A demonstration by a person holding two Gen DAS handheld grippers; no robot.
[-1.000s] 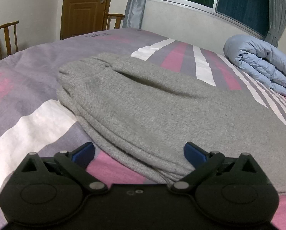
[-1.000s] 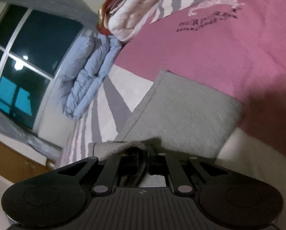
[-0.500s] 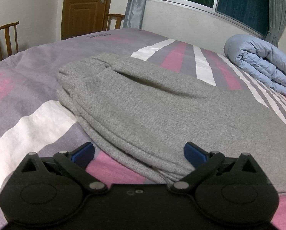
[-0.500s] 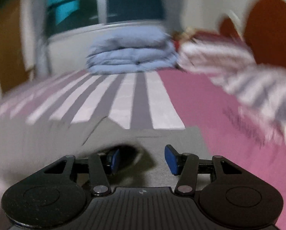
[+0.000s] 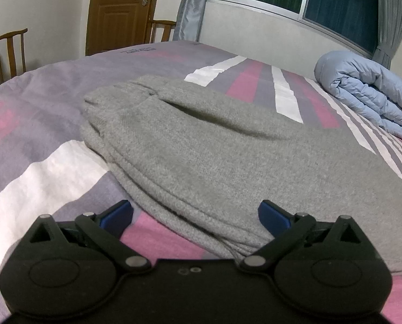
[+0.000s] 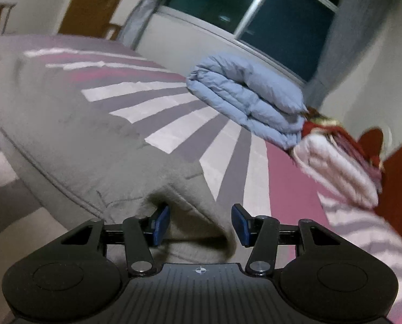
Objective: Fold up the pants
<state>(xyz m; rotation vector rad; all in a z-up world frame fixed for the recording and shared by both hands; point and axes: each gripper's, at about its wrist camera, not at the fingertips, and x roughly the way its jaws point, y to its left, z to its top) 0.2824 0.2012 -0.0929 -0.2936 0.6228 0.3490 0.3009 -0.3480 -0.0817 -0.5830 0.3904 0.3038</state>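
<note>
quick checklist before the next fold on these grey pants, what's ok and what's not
1. Left gripper free to grab: ok, jaws wide open over the layered edge of the grey pants, nothing pinched.
2. Right gripper let go: ok, jaws apart, a hump of cloth lies between them but the pads do not press it.
3. Pants lying flat: not ok, a long crease runs across the top and the cloth bunches at the right gripper.
4. Edges lined up: cannot tell, only part of the pants shows in either view.
5. Room on the bed for folding: ok, the blue quilt sits apart from the pants.
</note>
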